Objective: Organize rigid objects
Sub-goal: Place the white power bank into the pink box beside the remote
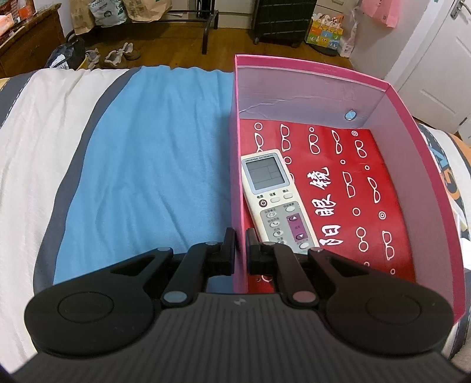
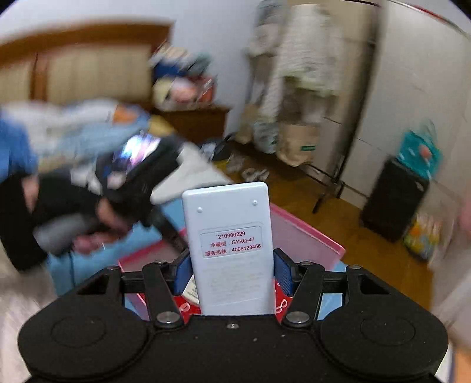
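Note:
A pink box [image 1: 309,85] with a red glasses-print floor stands on the bed. A white air-conditioner remote [image 1: 273,200] lies face up inside it, along the left wall. My left gripper [image 1: 240,238] is shut on that left wall near the front corner, one finger outside and one inside. In the right wrist view, my right gripper [image 2: 231,271] is shut on a second white remote [image 2: 228,247]. This remote is back side up with its label showing, and it is held above the pink box [image 2: 306,235]. The blue pads [image 2: 281,274] press its long edges.
A blue towel [image 1: 153,153] covers the bed left of the box, with white bedding [image 1: 38,141] further left. Shoes, bags and a black suitcase [image 1: 282,20] sit on the wooden floor beyond. A person's hand [image 2: 88,212] shows blurred at the left of the right wrist view.

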